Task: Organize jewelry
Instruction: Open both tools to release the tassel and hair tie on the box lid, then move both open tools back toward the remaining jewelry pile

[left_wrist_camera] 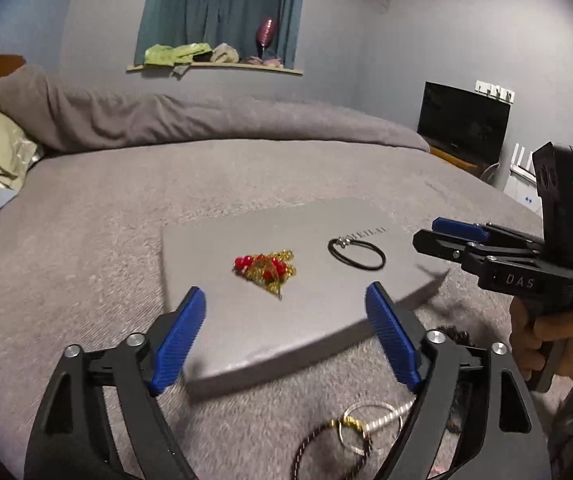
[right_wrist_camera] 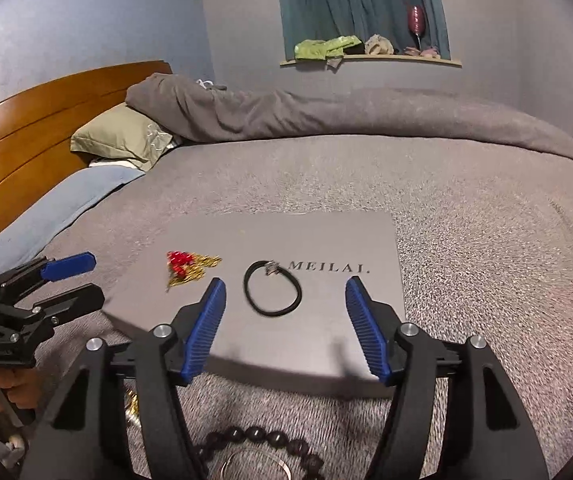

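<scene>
Red-beaded gold trinket beside black bracelet

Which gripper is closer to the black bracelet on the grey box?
Right. The right gripper is open and hovers just short of the black bracelet, which lies between its fingers' line of sight. The left gripper is open farther left, facing the red and gold piece.
</scene>
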Tool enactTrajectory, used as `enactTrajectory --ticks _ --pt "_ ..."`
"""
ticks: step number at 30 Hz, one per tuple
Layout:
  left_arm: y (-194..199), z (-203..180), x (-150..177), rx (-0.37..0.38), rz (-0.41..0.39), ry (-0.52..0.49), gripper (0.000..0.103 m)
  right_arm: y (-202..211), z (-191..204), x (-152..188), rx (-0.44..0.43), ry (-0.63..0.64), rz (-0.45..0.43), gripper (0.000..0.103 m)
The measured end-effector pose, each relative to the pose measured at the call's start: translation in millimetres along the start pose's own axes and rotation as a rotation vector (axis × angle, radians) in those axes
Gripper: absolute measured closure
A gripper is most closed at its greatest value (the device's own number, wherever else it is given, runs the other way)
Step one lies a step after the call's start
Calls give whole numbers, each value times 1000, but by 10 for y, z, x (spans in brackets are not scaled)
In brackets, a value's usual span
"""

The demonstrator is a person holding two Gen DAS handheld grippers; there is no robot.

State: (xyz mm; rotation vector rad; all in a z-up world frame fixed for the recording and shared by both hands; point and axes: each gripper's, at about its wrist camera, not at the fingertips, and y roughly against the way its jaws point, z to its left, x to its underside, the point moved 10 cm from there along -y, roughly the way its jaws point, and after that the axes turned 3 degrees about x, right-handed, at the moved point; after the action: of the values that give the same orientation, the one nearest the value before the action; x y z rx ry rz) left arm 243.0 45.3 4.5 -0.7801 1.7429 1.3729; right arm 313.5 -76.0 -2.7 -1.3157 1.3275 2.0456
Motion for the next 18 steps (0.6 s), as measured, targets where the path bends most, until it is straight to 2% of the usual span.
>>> enactTrajectory --ticks 9,18 --pt "373 13 55 -11 -25 27 14 310 207 109 -18 65 -20 36" --pt "595 -25 357 -6 -1 25 14 513 139 277 -15 59 -14 36"
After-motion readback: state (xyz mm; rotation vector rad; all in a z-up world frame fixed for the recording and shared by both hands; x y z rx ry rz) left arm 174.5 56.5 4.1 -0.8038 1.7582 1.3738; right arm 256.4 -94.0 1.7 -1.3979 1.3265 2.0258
